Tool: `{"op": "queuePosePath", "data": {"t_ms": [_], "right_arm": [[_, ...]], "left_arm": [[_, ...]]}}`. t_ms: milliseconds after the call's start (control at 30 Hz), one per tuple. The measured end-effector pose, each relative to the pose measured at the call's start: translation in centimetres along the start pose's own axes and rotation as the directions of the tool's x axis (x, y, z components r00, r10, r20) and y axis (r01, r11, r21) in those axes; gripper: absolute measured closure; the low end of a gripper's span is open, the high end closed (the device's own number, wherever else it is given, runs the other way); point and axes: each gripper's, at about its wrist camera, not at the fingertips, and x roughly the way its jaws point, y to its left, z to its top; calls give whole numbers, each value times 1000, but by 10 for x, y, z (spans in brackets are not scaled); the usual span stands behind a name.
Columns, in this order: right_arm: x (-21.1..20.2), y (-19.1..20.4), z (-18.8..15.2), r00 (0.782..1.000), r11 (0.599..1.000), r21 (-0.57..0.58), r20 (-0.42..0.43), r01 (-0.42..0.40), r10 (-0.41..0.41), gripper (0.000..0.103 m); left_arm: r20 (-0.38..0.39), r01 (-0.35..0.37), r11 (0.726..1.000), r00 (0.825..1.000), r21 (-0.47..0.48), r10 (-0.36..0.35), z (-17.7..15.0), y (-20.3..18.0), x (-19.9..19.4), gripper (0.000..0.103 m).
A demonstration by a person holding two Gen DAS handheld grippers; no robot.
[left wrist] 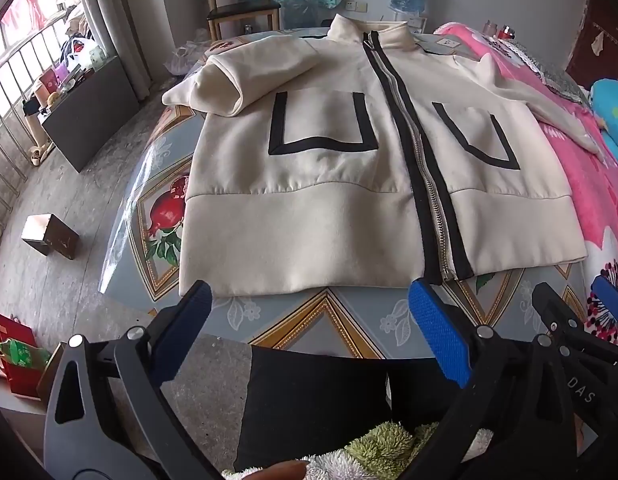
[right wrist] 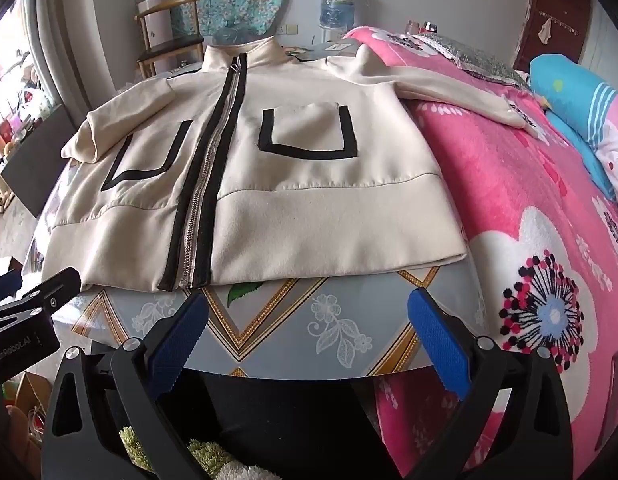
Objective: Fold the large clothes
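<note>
Patterned table (left wrist: 321,320) beside a pink bed (right wrist: 509,184). At left, the jacket's (left wrist: 309,200) one sleeve (left wrist: 237,76) lies folded over its chest; the zipped cream jacket lies flat across the tabletop; its other sleeve (right wrist: 449,84) trails onto the bed. Left gripper (left wrist: 313,328) and right gripper (right wrist: 309,332) hover near the hem, jaws spread wide, holding nothing.

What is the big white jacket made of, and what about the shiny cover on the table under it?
The jacket looks like soft, matte knit fabric, probably fleece or cotton blend: it creases gently and shows no shine. Its zipper looks like silvery metal, since the teeth glint. The table cover seems to be clear plastic film over a printed cloth: light glares off it and its edge looks see-through.
</note>
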Motion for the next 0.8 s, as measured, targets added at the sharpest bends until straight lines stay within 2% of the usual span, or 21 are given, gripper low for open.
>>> {"op": "queuePosePath", "data": {"t_ms": [800], "right_arm": [[-1, -3, 1, 1000, 1000, 1, 3, 2, -2, 6]], "left_arm": [[-4, 0, 1000, 1000, 1, 0, 0, 0, 1, 8]]}}
